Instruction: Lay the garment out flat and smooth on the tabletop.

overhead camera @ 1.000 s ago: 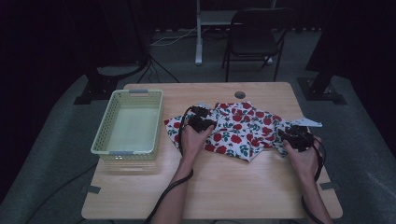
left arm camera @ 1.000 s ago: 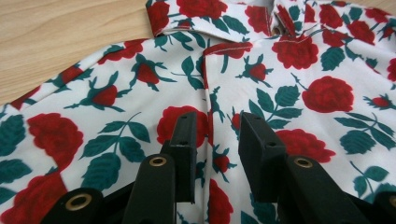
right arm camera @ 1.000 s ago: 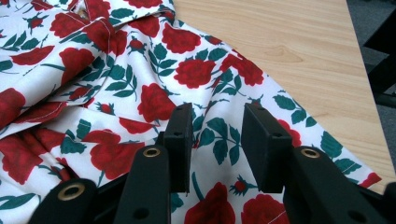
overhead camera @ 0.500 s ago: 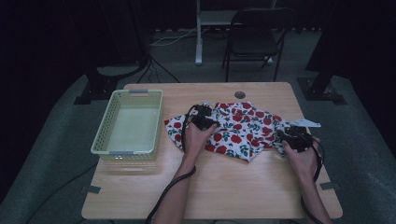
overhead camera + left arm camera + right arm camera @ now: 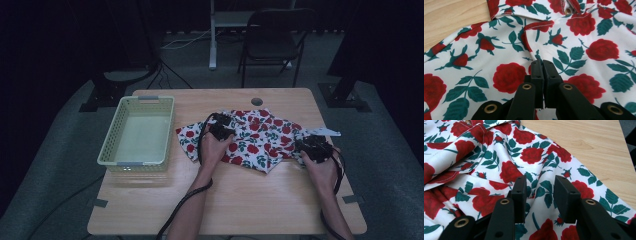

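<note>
Cloth (image 5: 506,45) — left jaws pinch it.

Left hand-held gripper (image 5: 543,65) closed — right (image 5: 540,185) parted

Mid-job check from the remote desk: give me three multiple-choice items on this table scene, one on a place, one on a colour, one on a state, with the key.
1. Where does the basket stand relative to the rose-print cloth?
A. To its left in the high view
B. On top of it
C. To its right in the high view

2. What colour are the flowers on the cloth?
A. Blue
B. Red
C. Yellow

3. How do the left gripper jaws stand?
A. Wide apart above bare wood
B. Shut together, down on the cloth
C. Clamped on the basket rim

Key: 1 A, the basket sits at the table's left side with the cloth beside it to the right. 2 B, red roses with green leaves on white. 3 B, the left gripper view shows the two jaws pressed together with a pucker of cloth at their tips; they have just closed.
</note>
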Motion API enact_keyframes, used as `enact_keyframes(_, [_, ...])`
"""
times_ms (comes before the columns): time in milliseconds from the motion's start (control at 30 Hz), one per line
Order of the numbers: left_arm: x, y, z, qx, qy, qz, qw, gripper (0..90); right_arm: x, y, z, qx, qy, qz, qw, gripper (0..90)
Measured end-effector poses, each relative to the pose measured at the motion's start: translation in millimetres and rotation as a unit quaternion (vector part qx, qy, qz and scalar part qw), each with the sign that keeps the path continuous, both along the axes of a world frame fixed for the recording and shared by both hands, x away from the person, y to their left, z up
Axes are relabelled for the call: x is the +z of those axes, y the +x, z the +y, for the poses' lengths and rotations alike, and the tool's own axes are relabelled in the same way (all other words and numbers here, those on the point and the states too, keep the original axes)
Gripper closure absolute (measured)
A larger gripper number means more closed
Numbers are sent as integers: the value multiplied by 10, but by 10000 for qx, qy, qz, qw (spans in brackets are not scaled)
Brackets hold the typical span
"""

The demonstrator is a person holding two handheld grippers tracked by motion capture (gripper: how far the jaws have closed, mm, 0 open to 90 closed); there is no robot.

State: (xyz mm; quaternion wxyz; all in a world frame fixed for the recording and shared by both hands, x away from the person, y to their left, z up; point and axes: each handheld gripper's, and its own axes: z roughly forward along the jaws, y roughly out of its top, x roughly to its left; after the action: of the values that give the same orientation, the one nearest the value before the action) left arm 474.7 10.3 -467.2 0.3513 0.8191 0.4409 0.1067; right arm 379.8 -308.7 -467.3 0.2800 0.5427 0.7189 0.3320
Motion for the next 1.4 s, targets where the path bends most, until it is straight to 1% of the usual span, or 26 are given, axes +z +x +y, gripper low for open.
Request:
enact_keyframes(133, [45, -53, -4, -109, -46, -68, 9999, 894, 1, 5, 9, 8, 1, 4, 10000, 632])
enact_keyframes(233, [87, -102, -6, -187, -125, -117, 9997, 894, 1, 11, 24, 26, -4, 19, 10000, 631])
enact_keyframes(267, [100, -118, -3, -234, -151, -126, 9995, 894, 0, 14, 31, 34, -8, 15, 10000, 631])
enact_keyframes(400, [153, -200, -22, -385, -142, -227, 9989, 894, 0, 23, 56, 57, -33, 8, 10000, 631])
enact_keyframes(467, [184, -241, -35, -463, -199, -269, 9984, 894, 1, 26, 69, 66, -36, 24, 10000, 631])
enact_keyframes(533, [217, -282, -47, -572, -265, -336, 9974, 894, 0, 28, 79, 72, -32, 27, 10000, 631])
enact_keyframes(600, [244, -318, -72, -691, -305, -357, 9965, 894, -3, 30, 87, 81, -34, 29, 10000, 631])
enact_keyframes(700, [274, -371, -104, -845, -263, -398, 9953, 894, -21, 28, 97, 79, -22, 43, 10000, 631])
enact_keyframes(833, [320, -443, -131, -979, -261, -475, 9937, 894, -47, 34, 101, 79, -7, 72, 9999, 631])
enact_keyframes(900, [351, -482, -138, -1077, -273, -530, 9924, 894, -53, 42, 101, 71, -5, 83, 9999, 630])
enact_keyframes(1200, [449, -655, -178, -1310, -211, -669, 9889, 894, -72, 46, 108, 43, 25, 106, 9999, 629])
enact_keyframes(1333, [473, -739, -197, -1446, -172, -723, 9867, 894, -77, 54, 110, 28, 27, 108, 9999, 629])
enact_keyframes(1400, [485, -777, -204, -1518, -188, -746, 9854, 894, -84, 56, 114, 22, 31, 117, 9999, 629])
